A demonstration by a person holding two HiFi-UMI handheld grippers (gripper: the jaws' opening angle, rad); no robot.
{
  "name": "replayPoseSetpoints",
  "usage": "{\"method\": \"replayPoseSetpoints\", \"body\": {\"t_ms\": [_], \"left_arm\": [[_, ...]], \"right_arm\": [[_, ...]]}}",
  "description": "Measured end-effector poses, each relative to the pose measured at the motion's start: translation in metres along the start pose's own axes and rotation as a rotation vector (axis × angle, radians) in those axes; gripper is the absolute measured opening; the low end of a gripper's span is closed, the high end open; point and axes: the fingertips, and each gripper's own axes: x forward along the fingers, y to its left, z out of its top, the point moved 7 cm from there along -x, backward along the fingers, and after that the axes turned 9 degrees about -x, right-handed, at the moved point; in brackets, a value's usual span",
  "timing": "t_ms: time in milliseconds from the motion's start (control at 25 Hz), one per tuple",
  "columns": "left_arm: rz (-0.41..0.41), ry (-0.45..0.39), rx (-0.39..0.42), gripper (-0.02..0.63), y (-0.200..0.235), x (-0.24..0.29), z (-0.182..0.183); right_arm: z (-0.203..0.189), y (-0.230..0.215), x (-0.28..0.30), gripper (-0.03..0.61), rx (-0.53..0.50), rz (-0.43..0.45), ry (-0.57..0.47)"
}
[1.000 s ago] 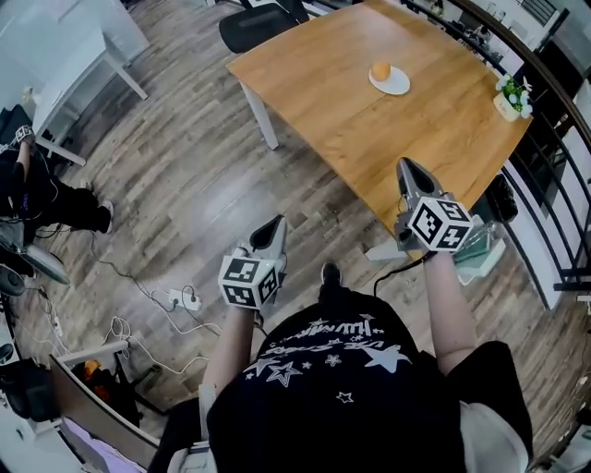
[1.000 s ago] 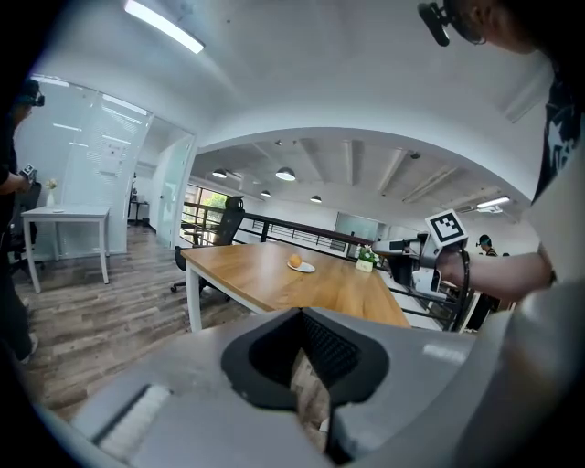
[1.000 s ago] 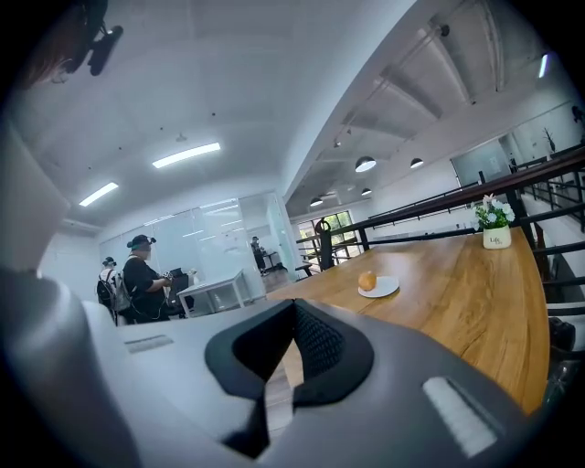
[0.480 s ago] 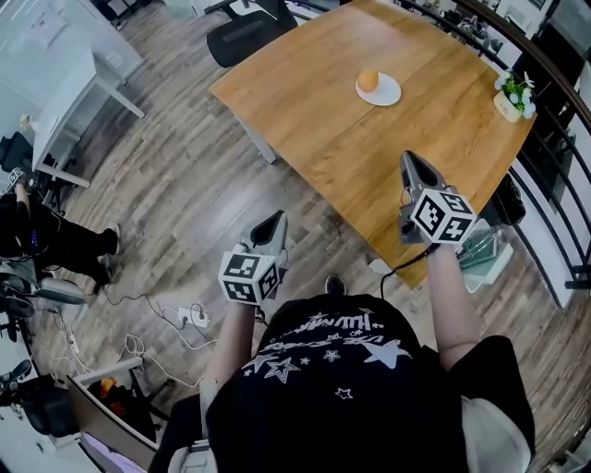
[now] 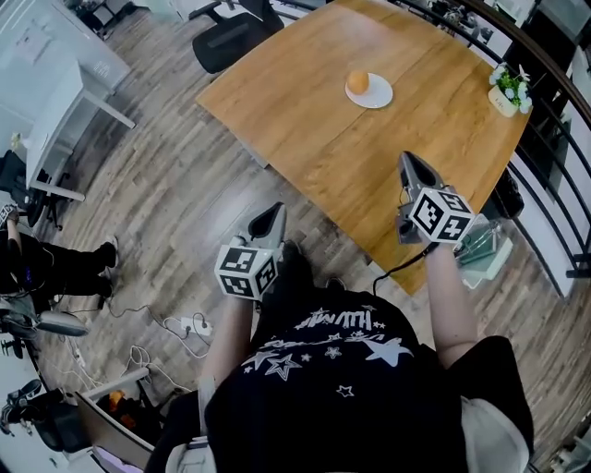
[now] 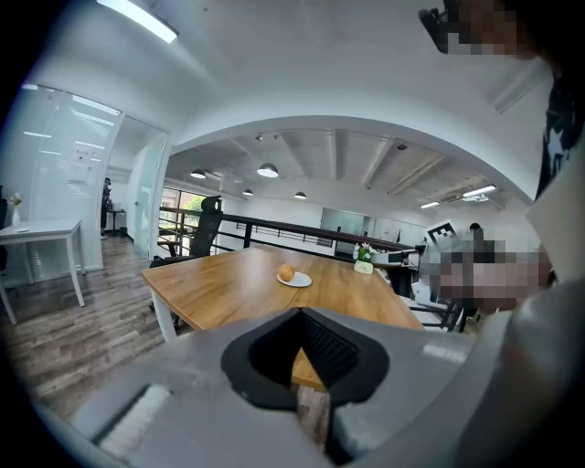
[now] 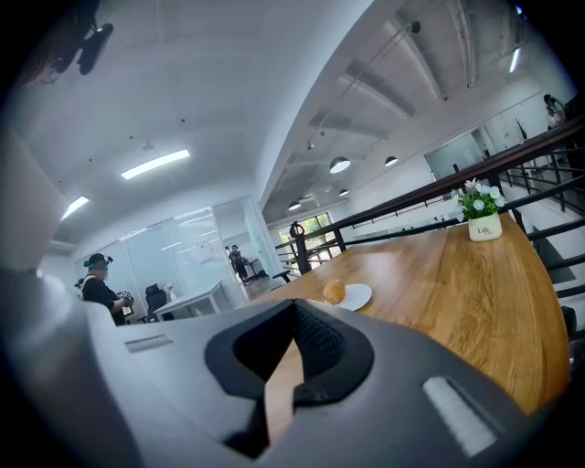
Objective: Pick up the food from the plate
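Observation:
A round orange piece of food (image 5: 358,81) sits on a small white plate (image 5: 377,95) toward the far side of a wooden table (image 5: 305,120). My right gripper (image 5: 407,164) hovers over the table's near edge, shut and empty, well short of the plate. My left gripper (image 5: 271,219) is over the floor just off the table's near left side, also shut with nothing in it. In the left gripper view the food (image 6: 286,272) and plate (image 6: 298,281) lie far ahead of the jaw tips (image 6: 300,313). The right gripper view shows the food (image 7: 335,292) on the plate (image 7: 356,296) beyond its tips (image 7: 294,303).
A small potted plant (image 5: 510,90) stands at the table's far right corner. A black office chair (image 5: 231,28) is behind the table, and a railing (image 5: 554,157) runs along the right. A white desk (image 5: 55,74), a seated person (image 5: 46,268) and floor cables (image 5: 189,325) are at the left.
The view has shifted toward the table: the plate and food have slid down and left in the head view. Both grippers keep their places and stay shut.

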Motion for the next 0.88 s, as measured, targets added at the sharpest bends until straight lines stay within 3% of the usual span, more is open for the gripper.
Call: {"method": "replayPoseSetpoints", "body": {"t_ms": [880], "left_arm": [[-0.315, 0.084, 0.063, 0.002, 0.107, 0.176, 0.112]], "right_arm": [[0.039, -0.028, 0.090, 0.000, 0.018, -0.327, 0.016]]}}
